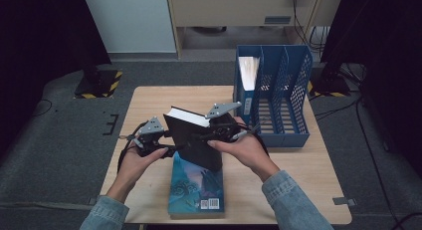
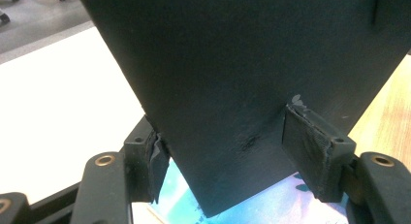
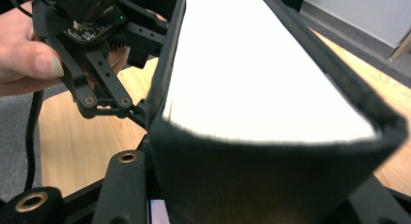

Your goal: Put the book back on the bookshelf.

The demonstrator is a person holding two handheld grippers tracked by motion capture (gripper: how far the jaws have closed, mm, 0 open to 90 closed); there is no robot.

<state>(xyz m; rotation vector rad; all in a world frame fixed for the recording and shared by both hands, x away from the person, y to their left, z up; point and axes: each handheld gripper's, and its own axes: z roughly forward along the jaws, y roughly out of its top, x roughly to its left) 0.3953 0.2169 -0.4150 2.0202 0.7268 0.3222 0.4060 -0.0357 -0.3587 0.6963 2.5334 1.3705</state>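
High view shows you holding the black book (image 1: 195, 140) off the desk (image 1: 149, 103), tilted, between both grippers, above the blue book (image 1: 196, 187) that lies flat near your edge. Your left gripper (image 1: 166, 149) has its jaws partly open and pressed on the black book's lower corner; in the left gripper view both pads (image 2: 310, 144) bear on its cover. Your right gripper (image 1: 211, 135) grips the same book across its thickness, jaws partly open around it. So the lift looks done. The blue file rack (image 1: 288, 98) at the far right already holds one volume (image 1: 247, 70) in its left slot, the other slots free; carrying this book there and slotting it upright probably remains, then the blue one.
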